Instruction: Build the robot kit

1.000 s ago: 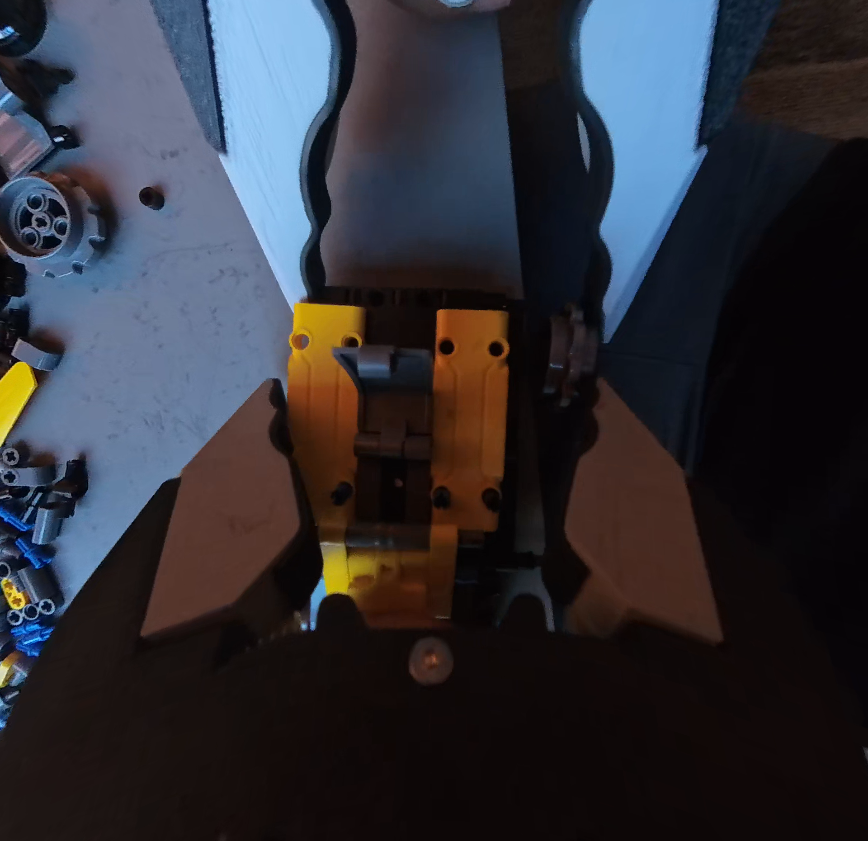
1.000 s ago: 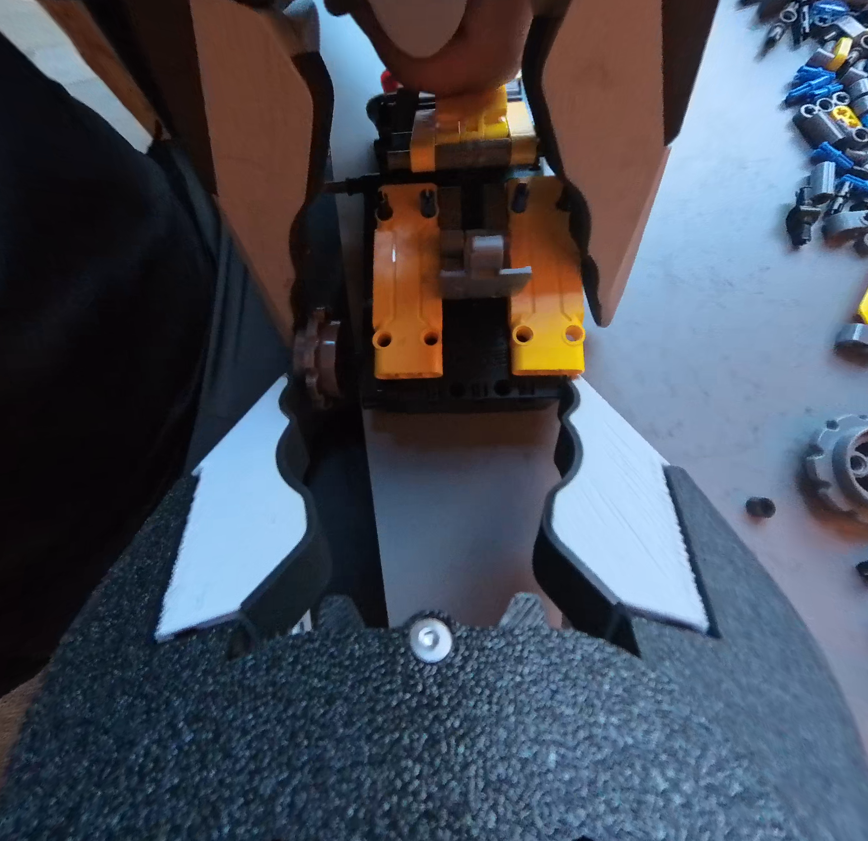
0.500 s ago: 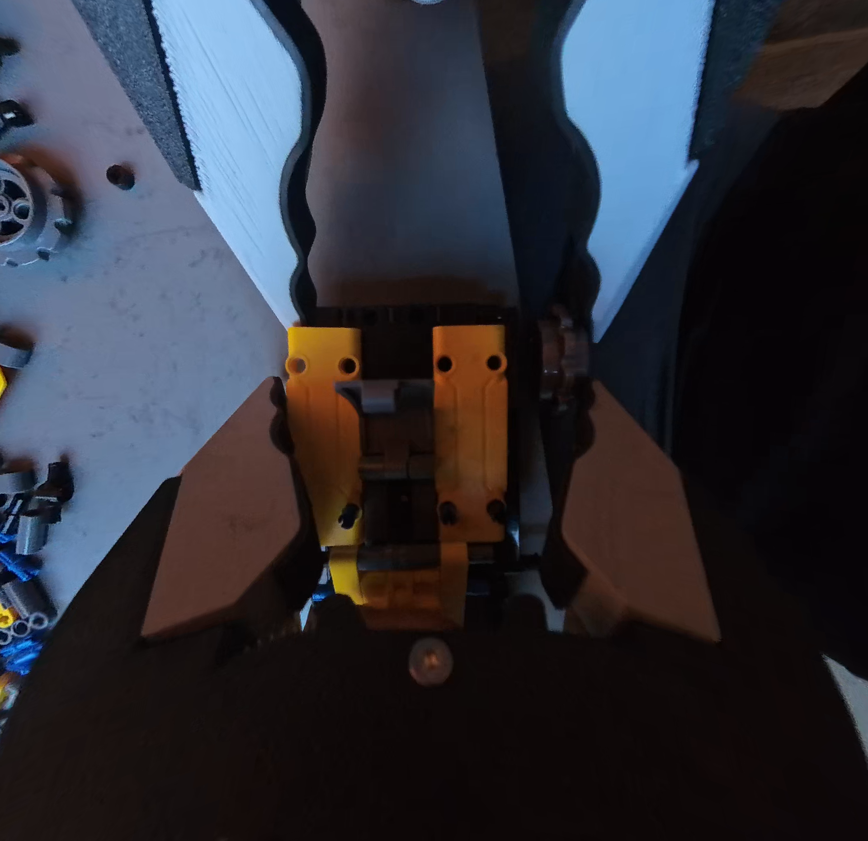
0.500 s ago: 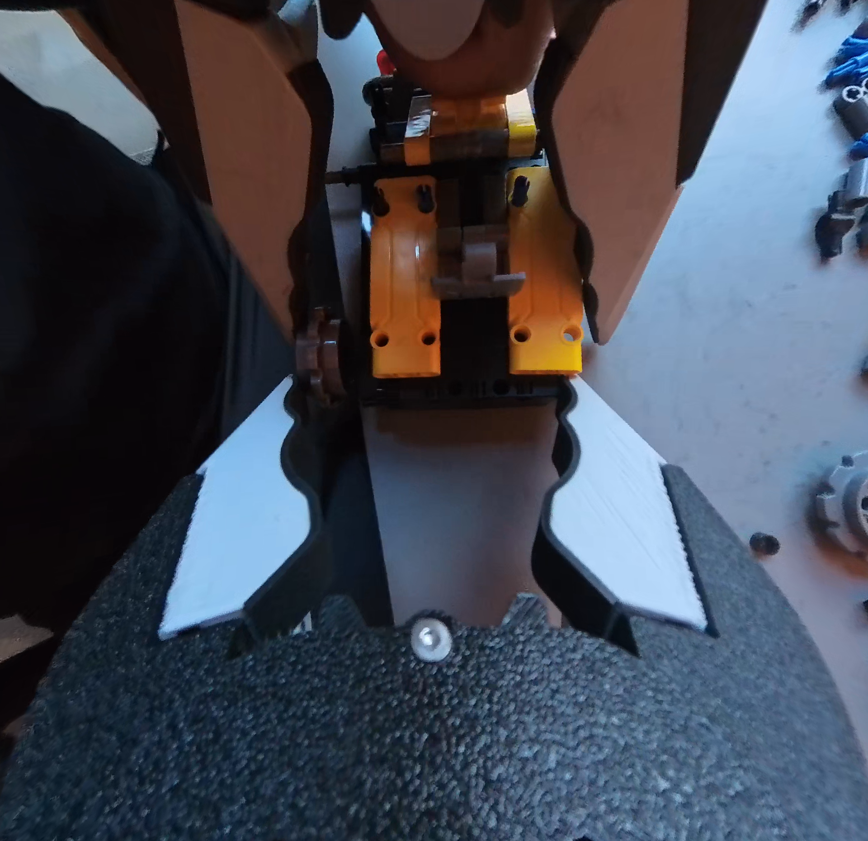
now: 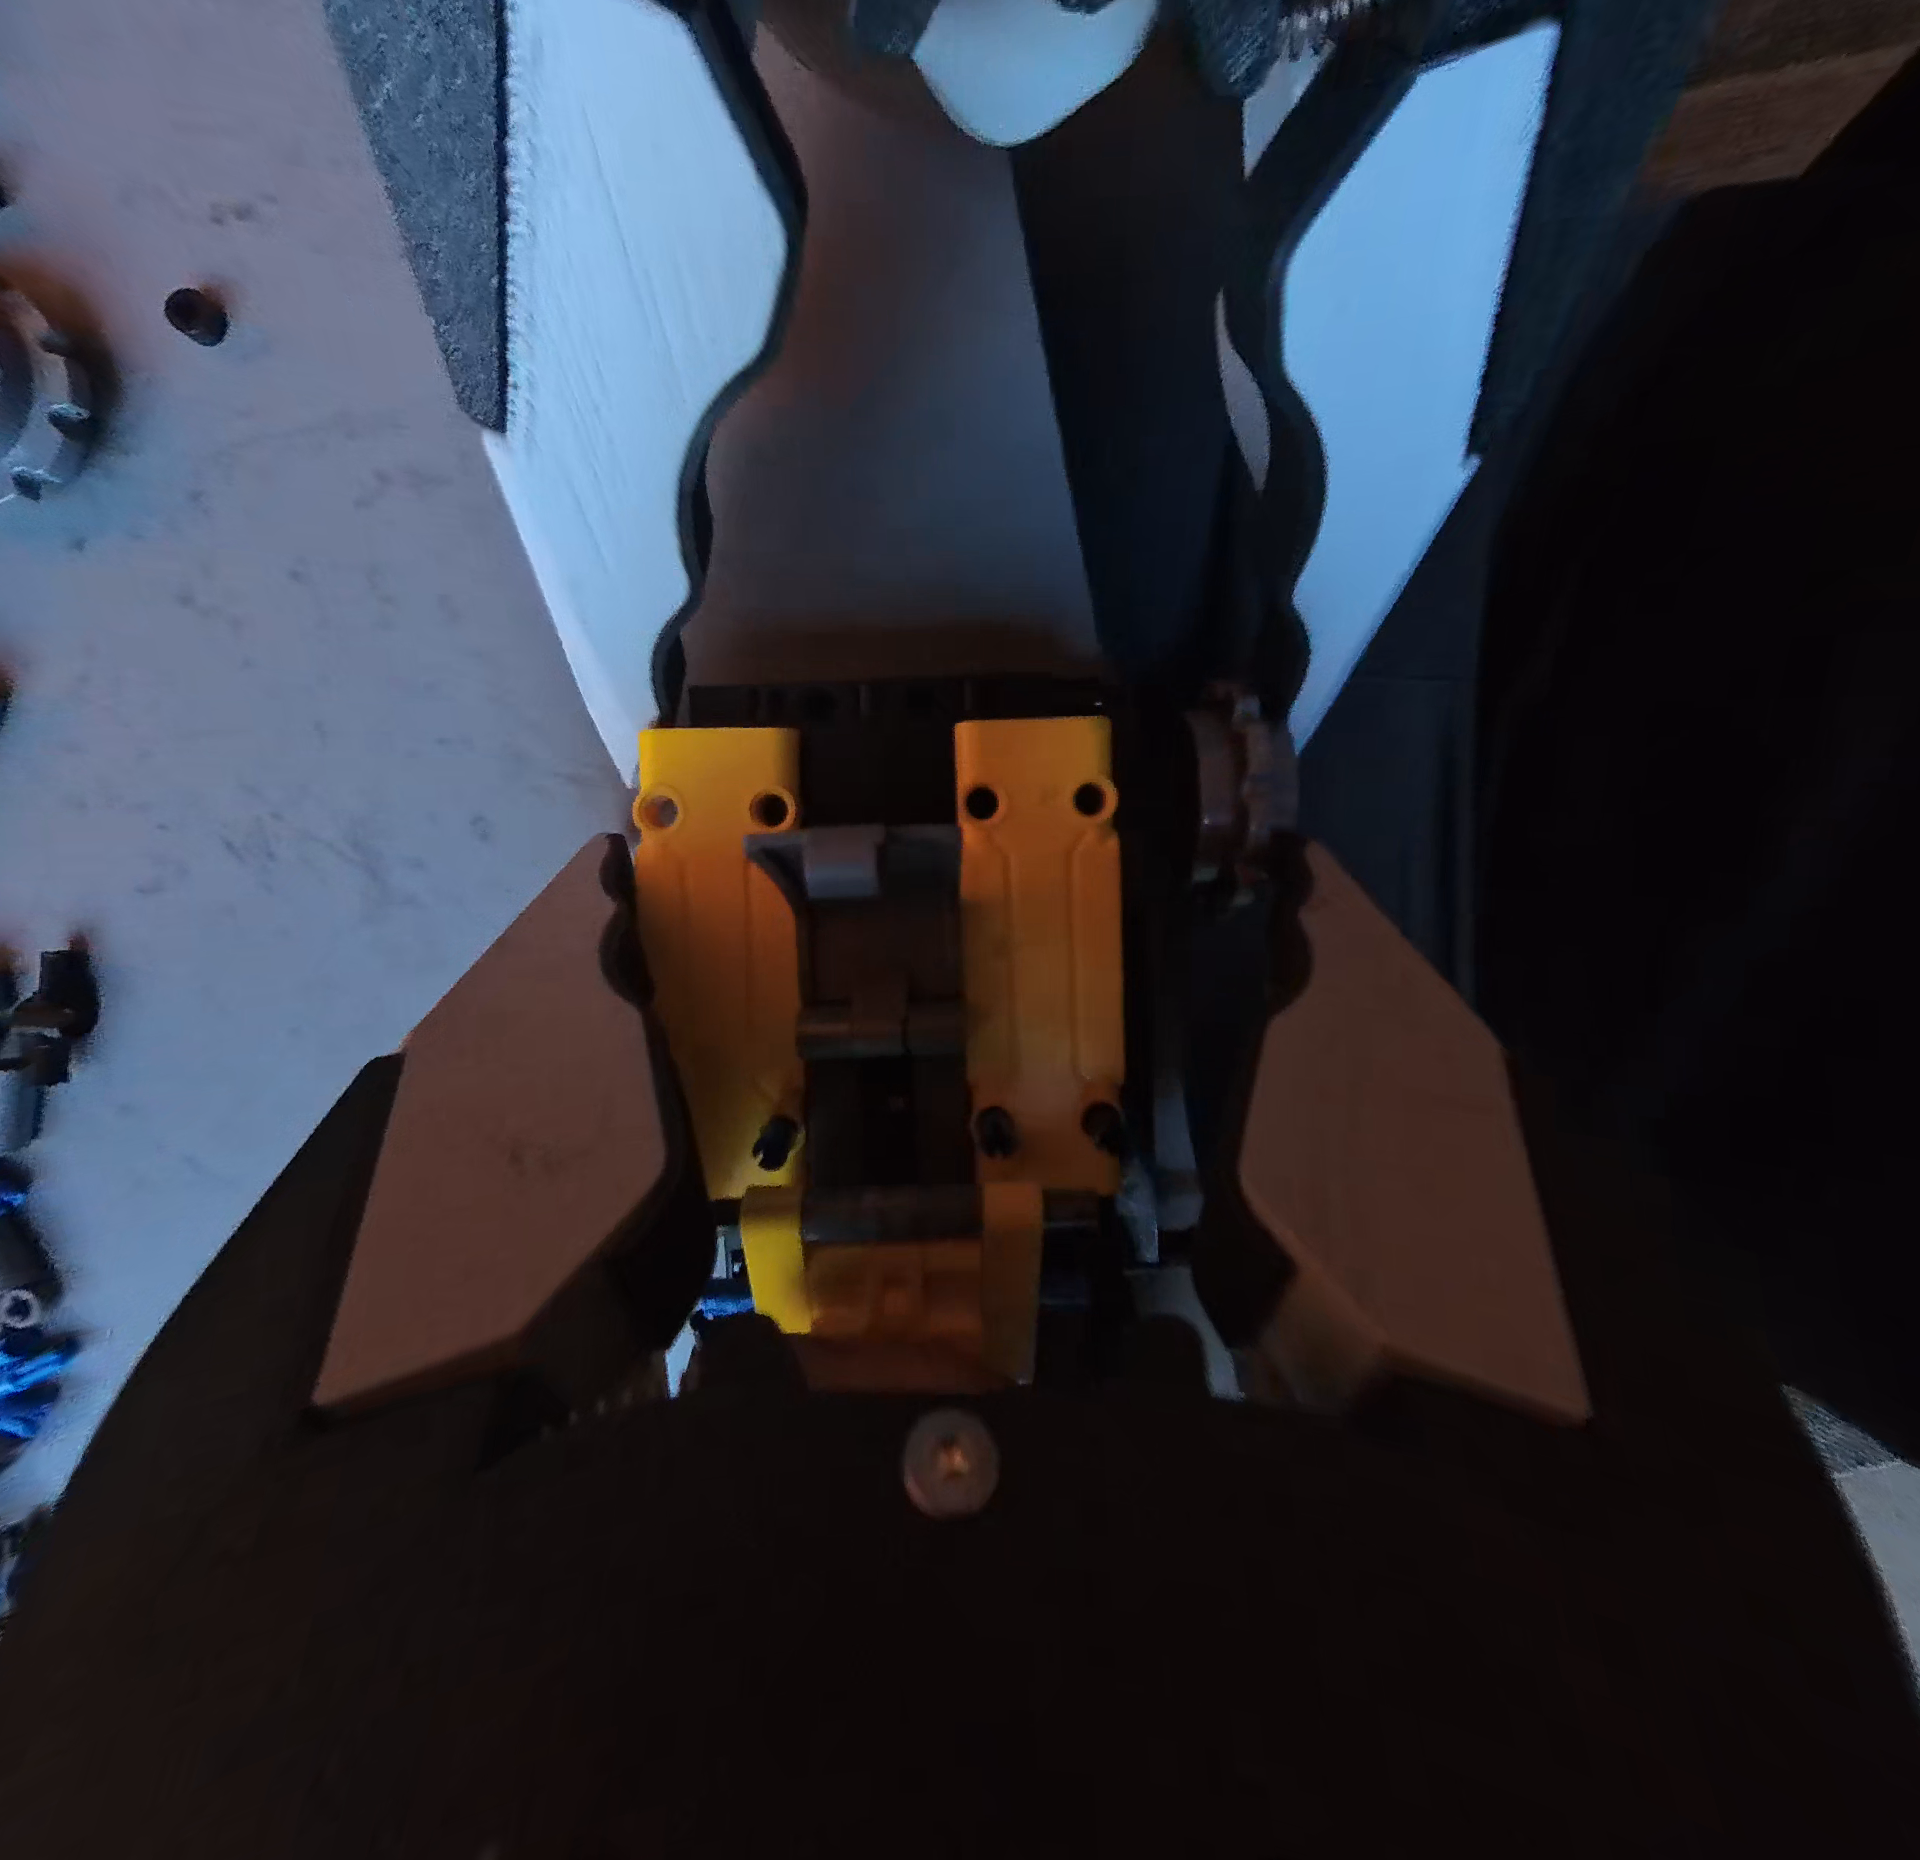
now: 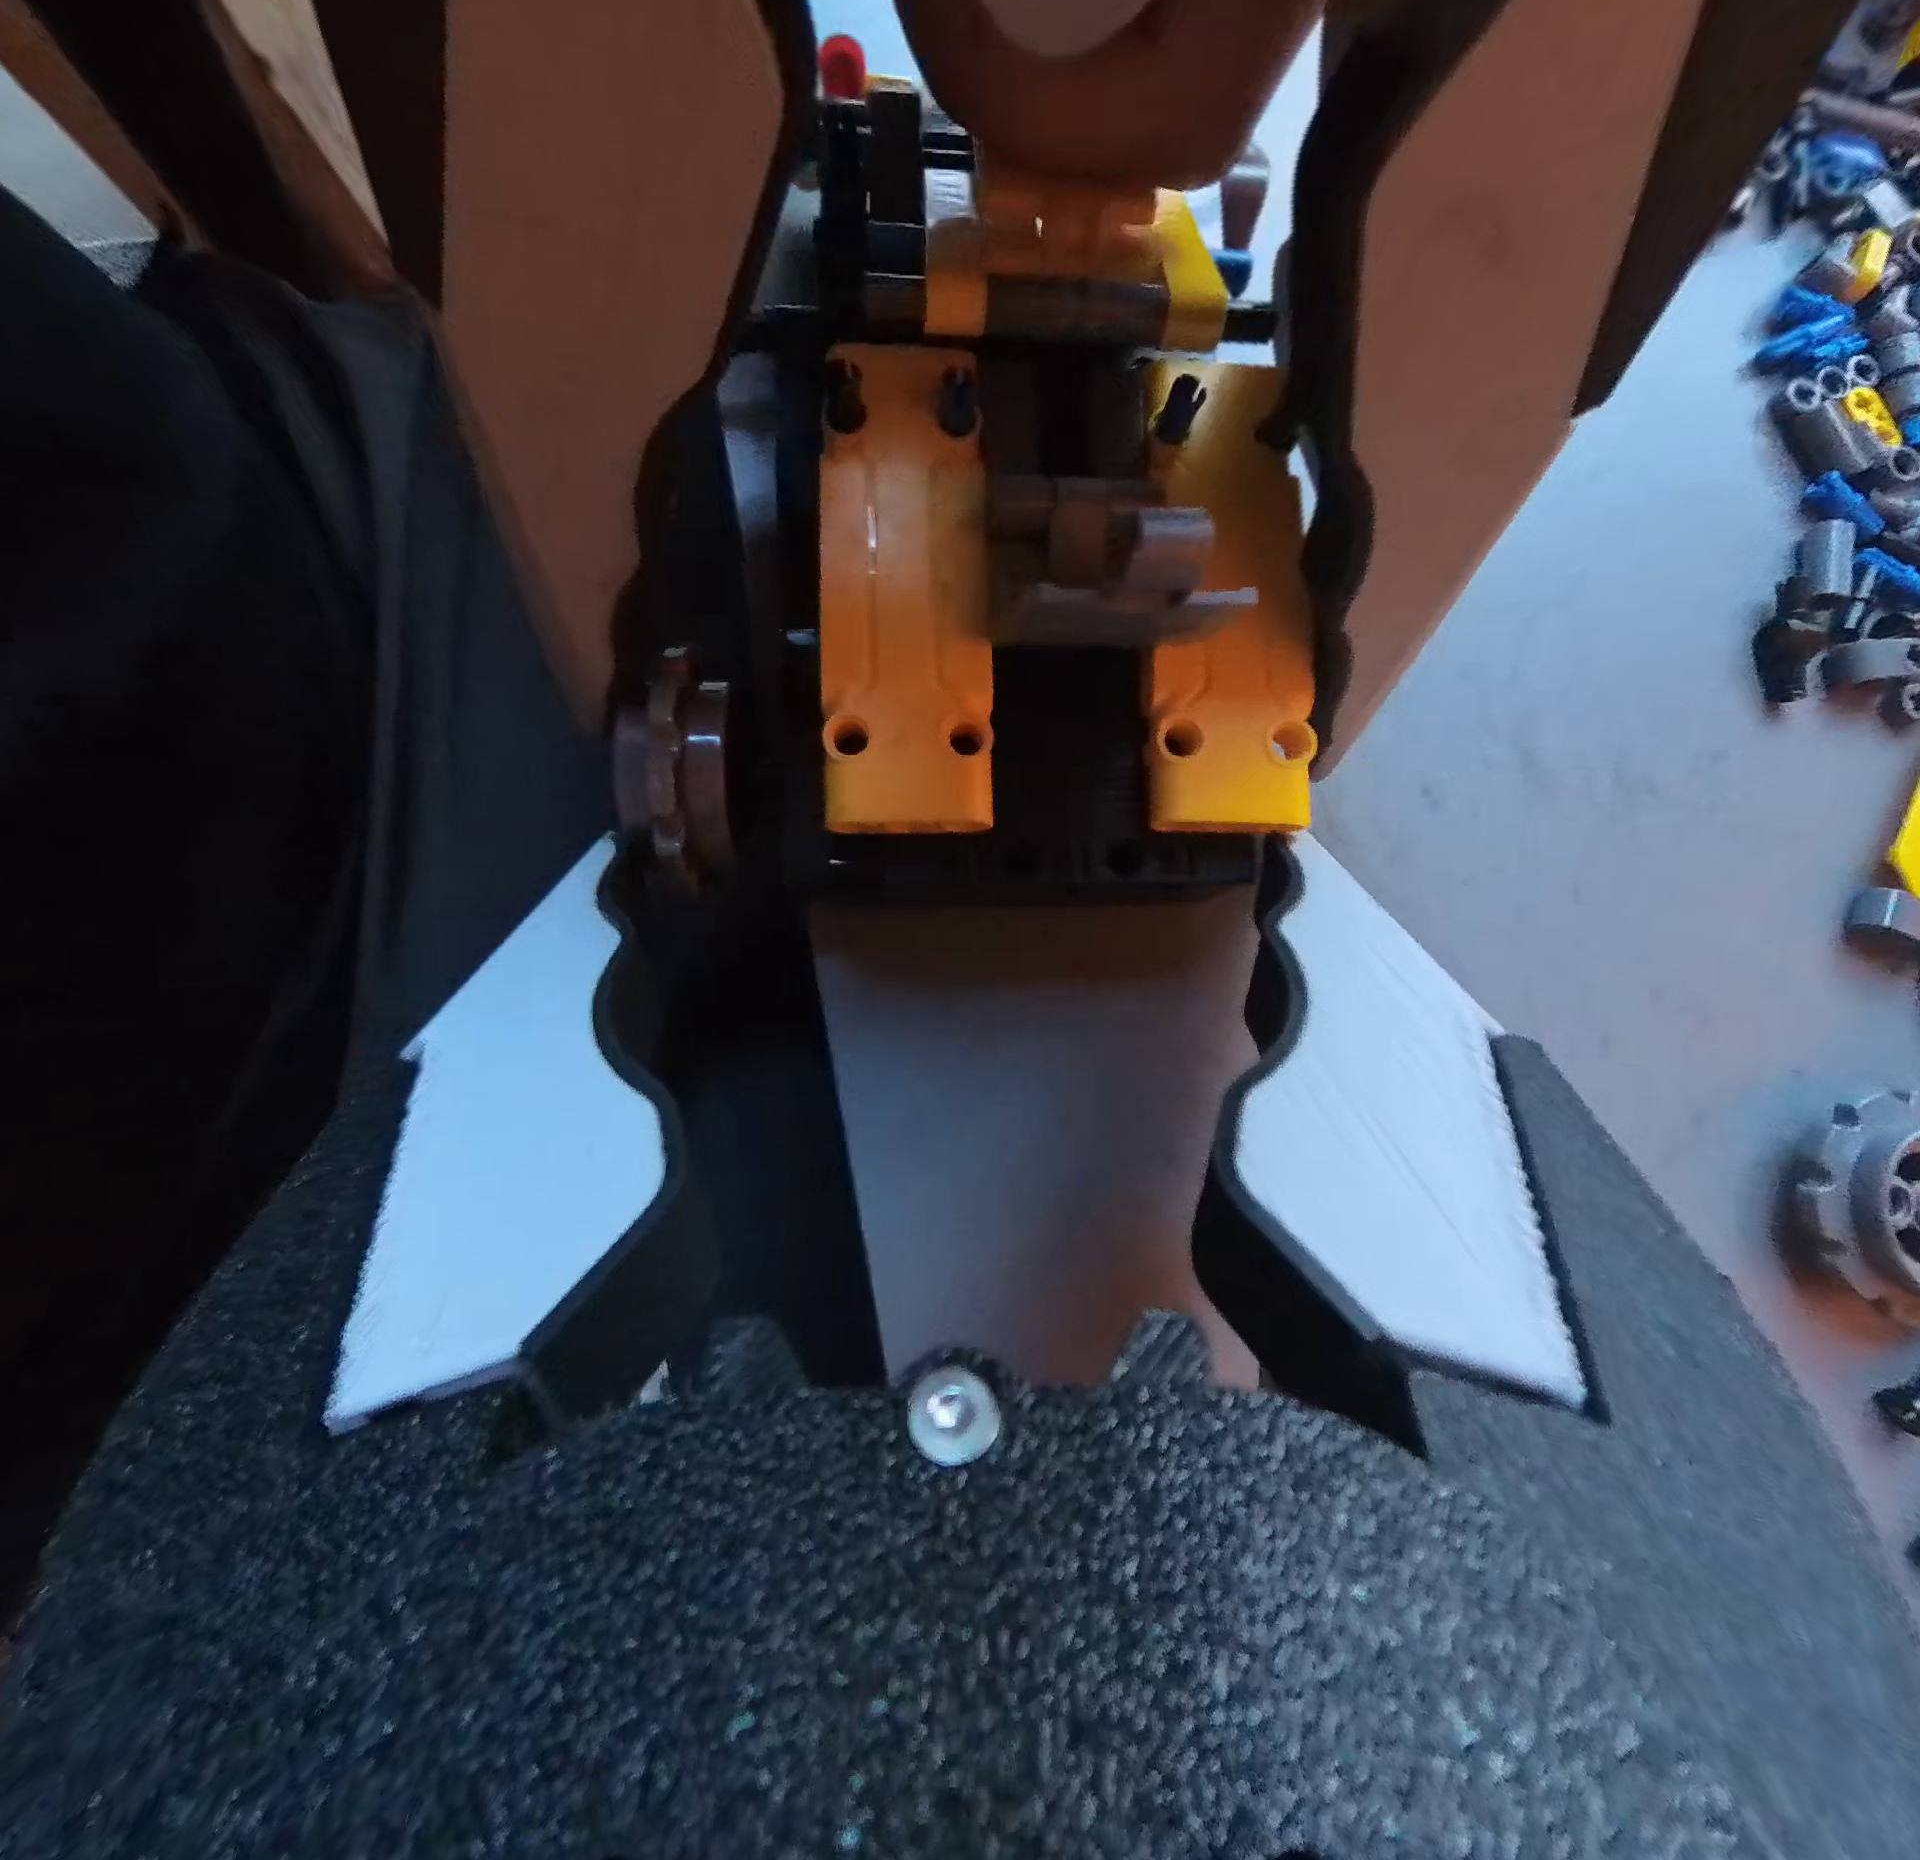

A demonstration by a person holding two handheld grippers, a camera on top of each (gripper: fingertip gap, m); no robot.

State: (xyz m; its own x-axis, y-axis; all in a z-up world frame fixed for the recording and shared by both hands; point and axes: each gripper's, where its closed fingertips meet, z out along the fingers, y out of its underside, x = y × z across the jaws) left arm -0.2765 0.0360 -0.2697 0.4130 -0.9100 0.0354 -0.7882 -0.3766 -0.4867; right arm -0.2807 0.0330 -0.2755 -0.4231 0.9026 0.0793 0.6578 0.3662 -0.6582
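Pinching the yellow brick model (image 5: 878, 989) from opposite ends, the left gripper (image 5: 951, 937) and right gripper (image 6: 940, 880) both clamp it above the grey table (image 5: 260, 730)

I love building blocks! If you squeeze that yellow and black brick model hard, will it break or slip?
The yellow and black brick model looks stiff, made of hard plastic panels and pins. Its small grey piece and side gear stick out, so they could probably pop off. The left gripper and right gripper flank it with wavy edges, so slipping seems unlikely.
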